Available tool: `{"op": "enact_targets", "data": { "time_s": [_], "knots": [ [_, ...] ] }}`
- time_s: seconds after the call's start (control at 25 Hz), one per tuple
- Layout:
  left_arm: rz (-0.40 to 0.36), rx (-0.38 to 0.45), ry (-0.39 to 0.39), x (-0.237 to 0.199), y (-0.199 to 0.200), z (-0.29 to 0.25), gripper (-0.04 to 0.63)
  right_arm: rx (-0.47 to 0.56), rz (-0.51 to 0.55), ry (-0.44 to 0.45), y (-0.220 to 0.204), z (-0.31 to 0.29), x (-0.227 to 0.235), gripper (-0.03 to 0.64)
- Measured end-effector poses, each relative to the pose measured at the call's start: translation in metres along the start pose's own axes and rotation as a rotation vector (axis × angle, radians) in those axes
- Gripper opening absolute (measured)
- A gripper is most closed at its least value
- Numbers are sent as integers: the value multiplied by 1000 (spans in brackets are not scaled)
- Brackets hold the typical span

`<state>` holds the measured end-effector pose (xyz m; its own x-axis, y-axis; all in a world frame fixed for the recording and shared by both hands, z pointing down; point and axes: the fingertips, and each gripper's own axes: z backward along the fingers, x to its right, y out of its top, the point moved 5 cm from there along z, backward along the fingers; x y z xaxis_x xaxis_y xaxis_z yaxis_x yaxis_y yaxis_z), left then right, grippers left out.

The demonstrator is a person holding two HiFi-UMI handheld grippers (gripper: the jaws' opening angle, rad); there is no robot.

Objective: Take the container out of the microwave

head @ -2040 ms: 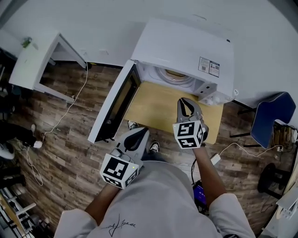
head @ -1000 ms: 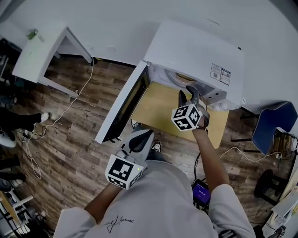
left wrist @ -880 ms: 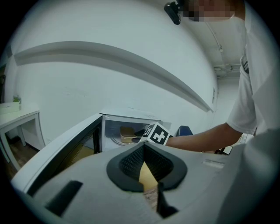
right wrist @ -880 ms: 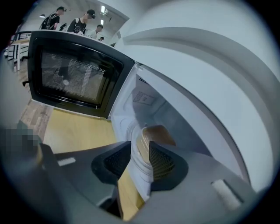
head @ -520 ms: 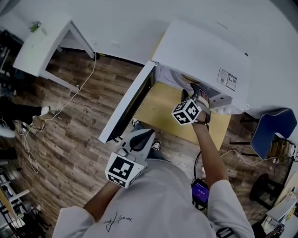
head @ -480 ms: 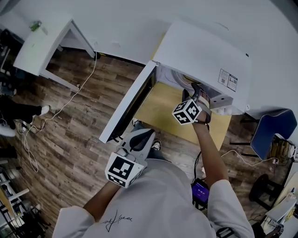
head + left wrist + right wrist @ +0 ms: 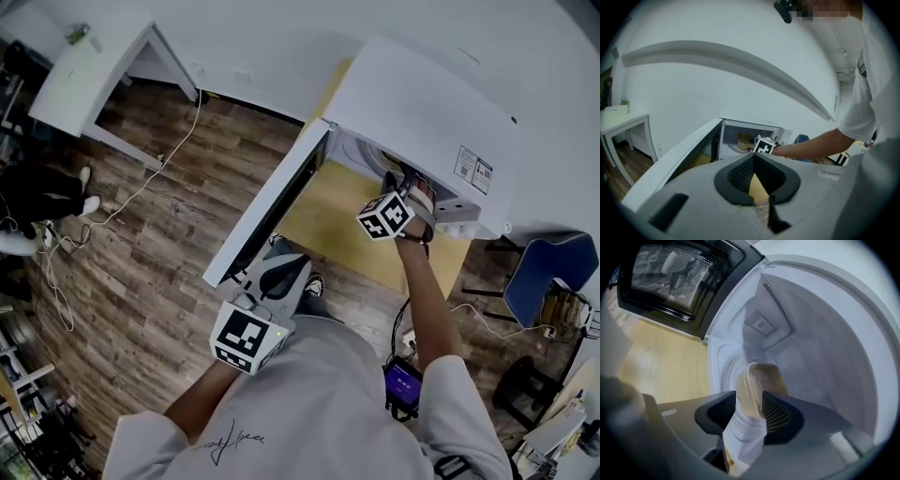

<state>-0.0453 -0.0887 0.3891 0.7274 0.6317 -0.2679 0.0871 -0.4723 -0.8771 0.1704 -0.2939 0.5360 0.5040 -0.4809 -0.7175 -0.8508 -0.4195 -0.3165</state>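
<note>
Container [image 7: 758, 385]: tan, half-clear plastic tub with rounded corners and a raised lid rim, on the pale turntable [image 7: 719, 363] inside the white microwave [image 7: 422, 103]. Straight ahead of the right gripper [image 7: 401, 181], just at its tips, narrow side seemingly across the gap. Jaws spread wide, ribbed black pads either side, not pressing, nothing held. Left gripper [image 7: 753, 158] well apart, near the body, tips together, empty. Door [image 7: 267, 211] standing open to the left.

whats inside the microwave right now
A tan lidded container sits on the turntable, open right tongs either side of it. The tongs cover its lower part; its contents don't show.
</note>
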Motion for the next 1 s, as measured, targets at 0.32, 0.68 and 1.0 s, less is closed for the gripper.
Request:
{"op": "enact_targets", "data": {
  "time_s": [0.32, 0.68, 1.0],
  "knots": [
    [-6, -15, -2, -6, 1, -5, 3, -8, 95, -78, -4, -11, 0, 167],
    [-11, -24, 6, -9, 0, -6, 3, -6, 155, -141, -3, -13, -1, 120],
    [-3, -27, 19, -10, -2, -5, 3, 5, 165, -136, -2, -9, 0, 55]
  ]
}}
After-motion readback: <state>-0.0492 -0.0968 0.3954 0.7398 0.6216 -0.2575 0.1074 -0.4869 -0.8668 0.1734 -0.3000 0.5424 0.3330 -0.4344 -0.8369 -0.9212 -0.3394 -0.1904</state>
